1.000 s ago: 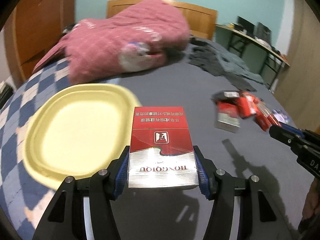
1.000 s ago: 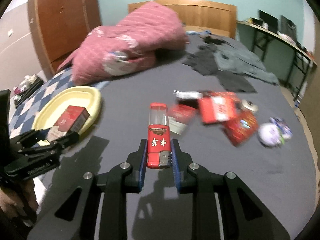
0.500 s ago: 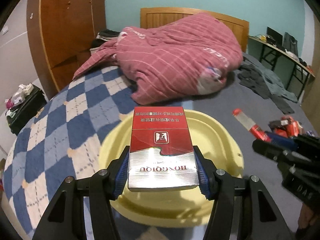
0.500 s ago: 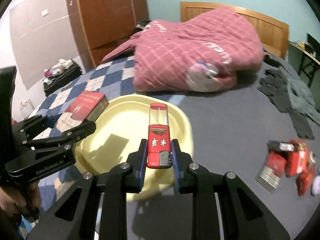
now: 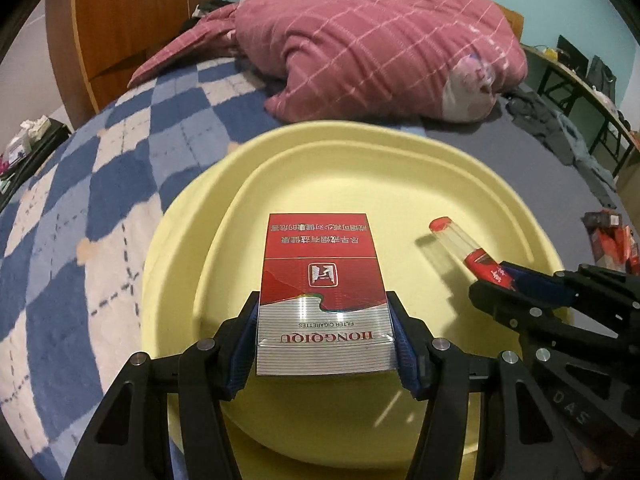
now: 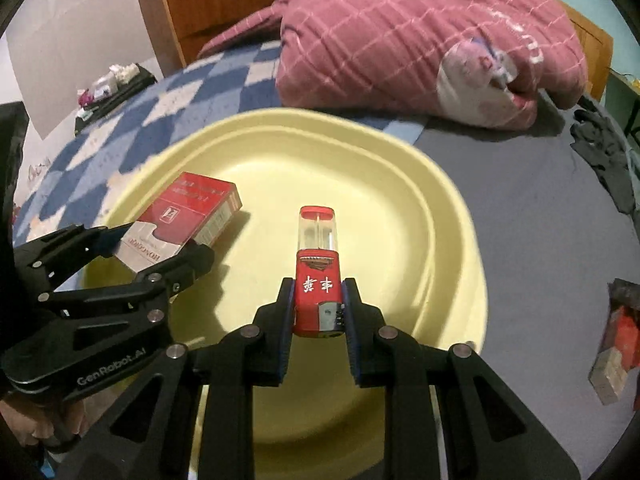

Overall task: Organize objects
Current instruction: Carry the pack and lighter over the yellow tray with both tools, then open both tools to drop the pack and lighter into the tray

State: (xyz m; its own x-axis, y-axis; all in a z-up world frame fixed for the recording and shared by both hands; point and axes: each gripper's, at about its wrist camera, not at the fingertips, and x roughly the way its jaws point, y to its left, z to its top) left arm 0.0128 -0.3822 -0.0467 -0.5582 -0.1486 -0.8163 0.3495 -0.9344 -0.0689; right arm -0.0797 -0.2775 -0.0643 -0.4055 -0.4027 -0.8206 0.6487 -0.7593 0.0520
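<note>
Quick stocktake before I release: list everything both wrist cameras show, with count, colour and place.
cigarette pack: 1, red and silver, in left gripper over the tray
lighter: 1, red with clear end, in right gripper over the tray
tray: 1, pale yellow, on the bed
loose packs: several, red, count unclear, on grey sheet right of tray
quilt: 1, pink check, behind tray
blanket: 1, blue and white, left of tray
dark clothes: pile, grey, far right
left gripper: black, shut
right gripper: black, shut
</note>
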